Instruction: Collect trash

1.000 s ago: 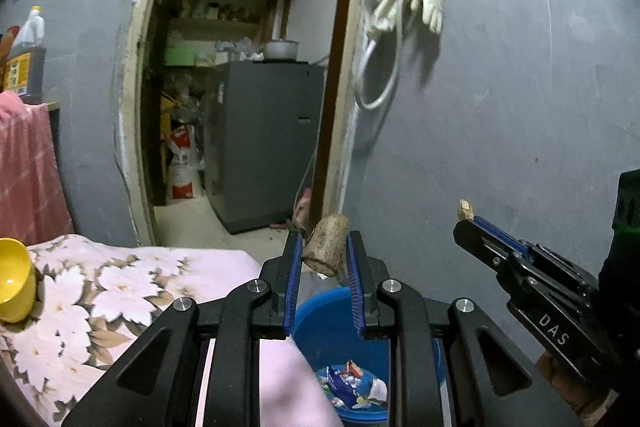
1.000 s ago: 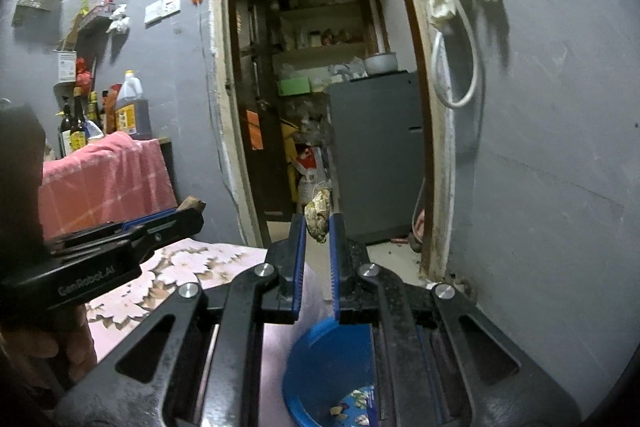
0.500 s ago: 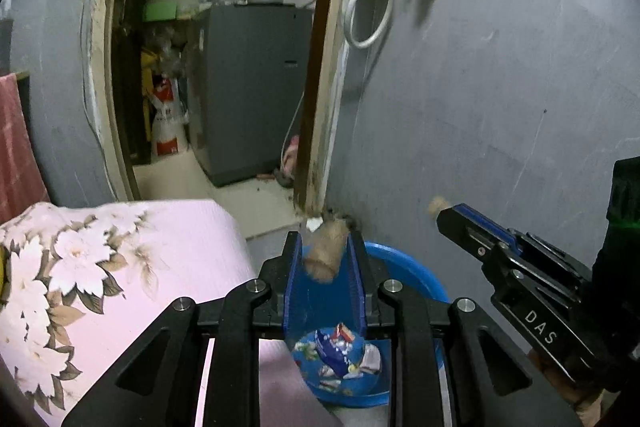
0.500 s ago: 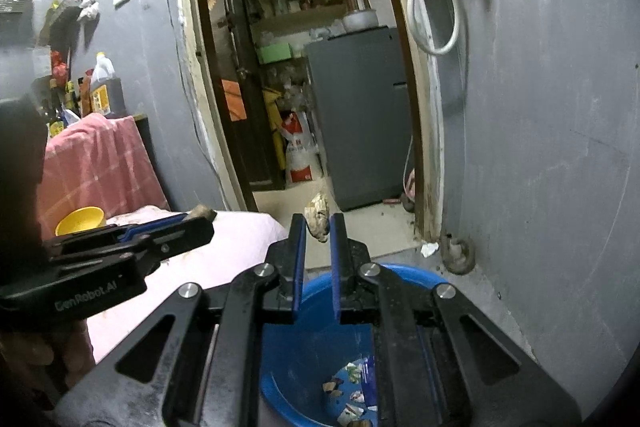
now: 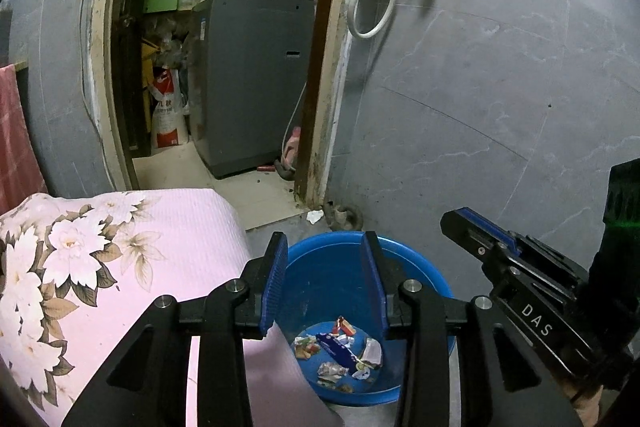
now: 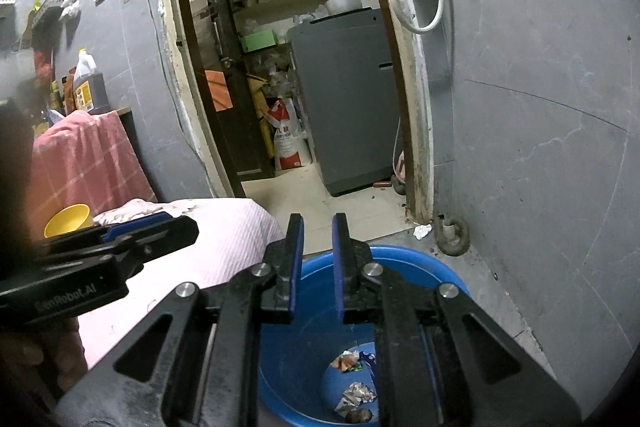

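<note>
A blue plastic basin stands on the floor below both grippers; it also shows in the right wrist view. Crumpled wrappers lie on its bottom, and a brownish lump lies among them in the right wrist view. My left gripper is open and empty above the basin. My right gripper is open and empty above the basin too. The right gripper shows in the left wrist view, the left gripper in the right wrist view.
A table with a pink floral cloth stands to the left of the basin, with a yellow bowl on it. A grey wall is on the right. A doorway to a storeroom with a grey appliance is ahead.
Both grippers have tilted down over the basin and opened. The brownish scraps they held have left the jaws, and both grippers are now empty.
</note>
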{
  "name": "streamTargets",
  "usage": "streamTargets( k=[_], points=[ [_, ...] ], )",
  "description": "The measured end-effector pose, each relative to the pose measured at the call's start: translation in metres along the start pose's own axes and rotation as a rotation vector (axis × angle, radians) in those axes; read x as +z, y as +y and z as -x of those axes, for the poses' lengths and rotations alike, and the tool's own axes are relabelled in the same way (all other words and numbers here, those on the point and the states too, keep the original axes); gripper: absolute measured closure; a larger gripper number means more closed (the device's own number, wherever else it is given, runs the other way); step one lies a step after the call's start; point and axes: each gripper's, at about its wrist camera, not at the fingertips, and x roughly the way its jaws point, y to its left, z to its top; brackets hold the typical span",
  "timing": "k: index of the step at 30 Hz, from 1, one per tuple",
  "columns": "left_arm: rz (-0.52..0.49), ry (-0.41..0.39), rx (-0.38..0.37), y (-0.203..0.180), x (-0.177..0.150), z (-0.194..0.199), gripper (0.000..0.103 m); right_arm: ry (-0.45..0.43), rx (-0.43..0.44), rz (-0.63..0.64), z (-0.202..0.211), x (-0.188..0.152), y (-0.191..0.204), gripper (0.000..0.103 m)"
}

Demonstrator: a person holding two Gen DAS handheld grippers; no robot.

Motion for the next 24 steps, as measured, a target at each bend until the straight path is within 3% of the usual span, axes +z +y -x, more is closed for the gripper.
streamTargets(
  k=[10,20,24],
  points=[
    [0.001,-0.020,0.014,0.002,0.005,0.019,0.070,-0.015,0.003,0.002,0.012,0.008,0.009,0.081],
    [0.034,-0.080,0.071,0.005,0.002,0.078,0.070,-0.057,0.044,0.025,0.045,0.018,0.036,0.080],
    [0.063,-0.104,0.103,0.011,-0.004,0.106,0.070,-0.070,0.074,0.043,0.061,0.018,0.052,0.074]
  ],
)
